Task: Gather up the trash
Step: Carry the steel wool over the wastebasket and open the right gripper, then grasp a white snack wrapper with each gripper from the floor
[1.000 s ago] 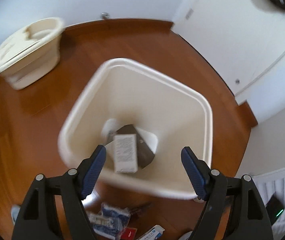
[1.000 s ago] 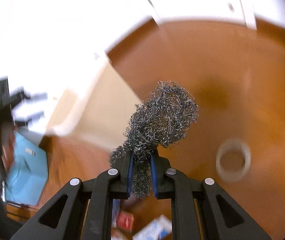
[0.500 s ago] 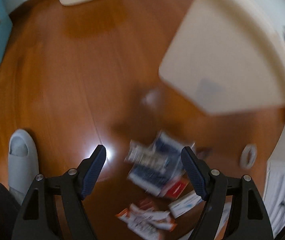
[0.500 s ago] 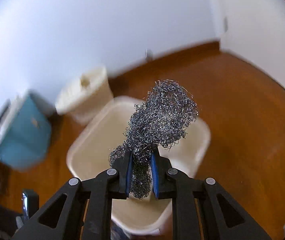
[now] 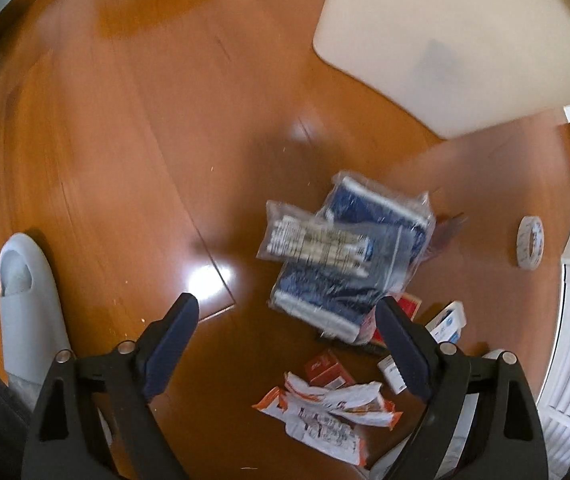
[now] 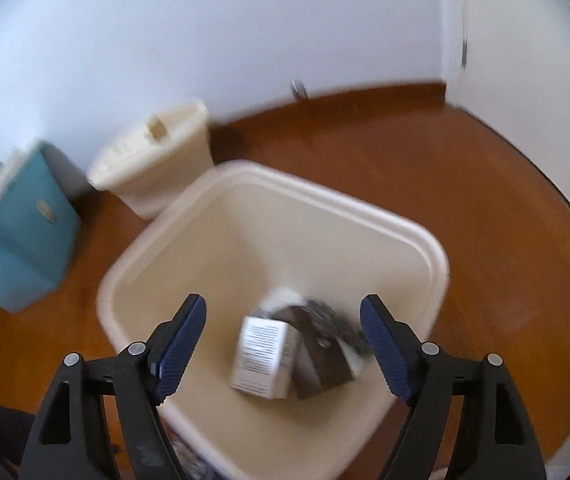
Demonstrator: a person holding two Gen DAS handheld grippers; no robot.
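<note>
Shiny brown wood floor (image 5: 133,152), white walls (image 6: 205,32), your left gripper (image 5: 287,328) wide over plastic packets (image 5: 345,252), your right gripper (image 6: 283,328) just opened, empty, above the cream bin (image 6: 425,248), blue box (image 6: 21,232) nearby.

Both views overlook cream bin (image 6: 277,216)

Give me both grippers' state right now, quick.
Left gripper: open, empty, above the plastic packets.
Right gripper: jaws just opened, empty, above the bin.

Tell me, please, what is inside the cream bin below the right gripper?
Inside the cream bin lie a white printed box, a dark carton and grey steel wool behind them. Anything beneath them is covered.
</note>
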